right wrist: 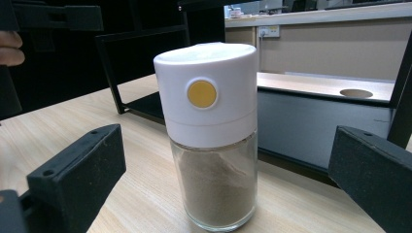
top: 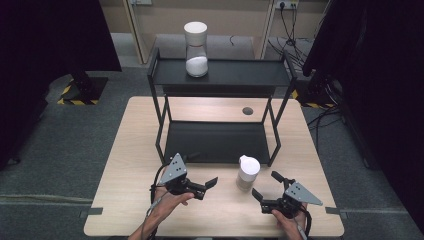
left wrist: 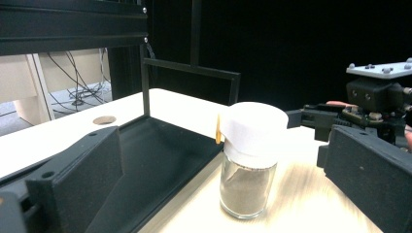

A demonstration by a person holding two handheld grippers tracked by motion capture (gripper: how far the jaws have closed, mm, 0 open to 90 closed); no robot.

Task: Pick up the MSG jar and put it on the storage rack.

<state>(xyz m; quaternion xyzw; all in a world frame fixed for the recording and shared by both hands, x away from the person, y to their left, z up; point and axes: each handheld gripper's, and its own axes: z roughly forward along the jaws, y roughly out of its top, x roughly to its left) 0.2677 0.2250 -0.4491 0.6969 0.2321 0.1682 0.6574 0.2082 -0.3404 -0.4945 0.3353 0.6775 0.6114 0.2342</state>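
Two claws flank a glass spice jar (top: 248, 172) with a white cap, standing upright on the bench (top: 125, 165) near the black shelf rack (top: 218, 75). The left claw (top: 209, 186) and right claw (top: 266, 186) both gape wide, empty. To grasp well, the right claw should probably close squarely on the jar's body below the cap.

The wooden table (top: 130, 165) bears a black shelf rack (top: 218, 75) and spice jar (top: 247, 172).

Shelf rack (top: 220, 100) stands at counter (top: 125, 165) rear — one jar (top: 196, 49) on its top shelf. Second jar (top: 247, 172) on counter before rack, between left gripper (top: 205, 186) and right gripper (top: 266, 187).
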